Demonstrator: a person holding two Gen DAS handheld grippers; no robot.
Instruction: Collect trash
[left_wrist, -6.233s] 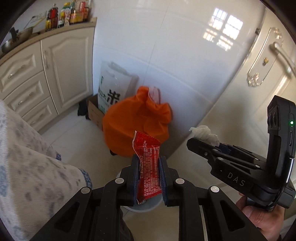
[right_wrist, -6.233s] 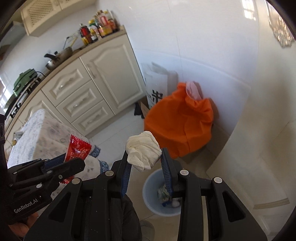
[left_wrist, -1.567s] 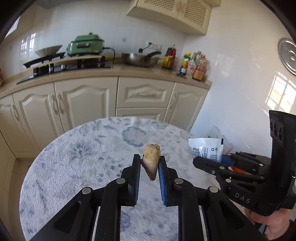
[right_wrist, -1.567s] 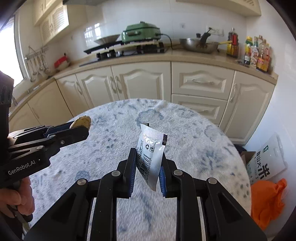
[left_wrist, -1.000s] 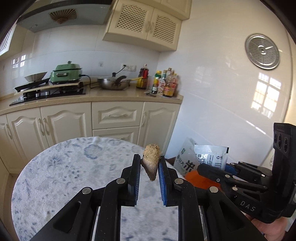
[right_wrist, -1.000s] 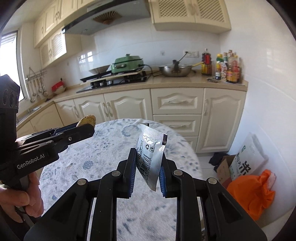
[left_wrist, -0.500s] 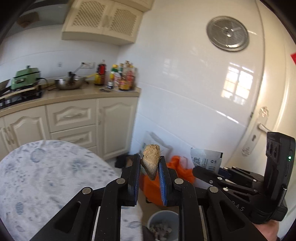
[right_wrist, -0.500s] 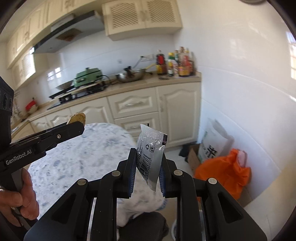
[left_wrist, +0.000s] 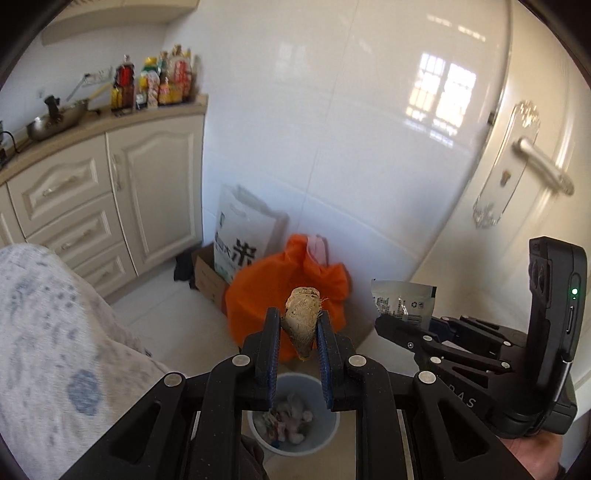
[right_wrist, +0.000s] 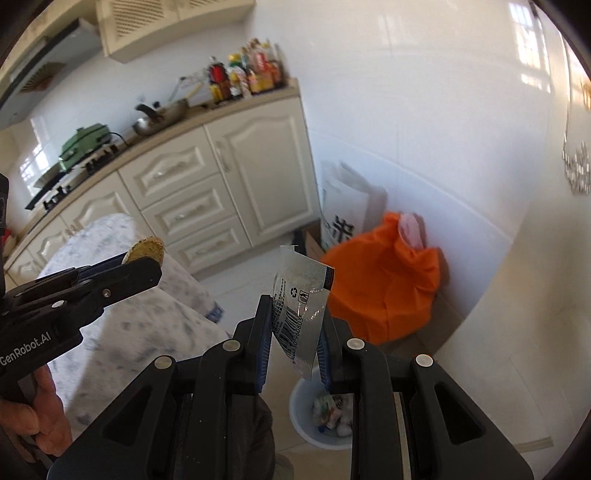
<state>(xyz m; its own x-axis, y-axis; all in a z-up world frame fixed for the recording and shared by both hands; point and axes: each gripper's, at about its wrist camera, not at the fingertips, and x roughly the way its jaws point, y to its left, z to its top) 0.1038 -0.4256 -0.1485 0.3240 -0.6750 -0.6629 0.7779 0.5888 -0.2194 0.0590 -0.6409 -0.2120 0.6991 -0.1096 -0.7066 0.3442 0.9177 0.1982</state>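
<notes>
**Both grippers loaded above the bin**

Plainly, I had my left gripper (left_wrist: 298, 334) clenched on a brown fibrous root stub (left_wrist: 301, 317), pinched between the blue pads. My right gripper (right_wrist: 295, 338) gripped a clear plastic wrapper (right_wrist: 301, 301) printed with a barcode. Both pointed down toward the pale blue trash bin (left_wrist: 325, 439) on the floor tiles, which already held crumpled scraps. An orange bag (left_wrist: 266, 288) sat just behind the bin, beside a white printed sack (left_wrist: 240, 236) against the wall.

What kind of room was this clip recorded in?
A home kitchen, most likely: cream panelled cabinets under a counter, a metal wok beside sauce bottles, and a green electric cooker by the gas hob.
</notes>
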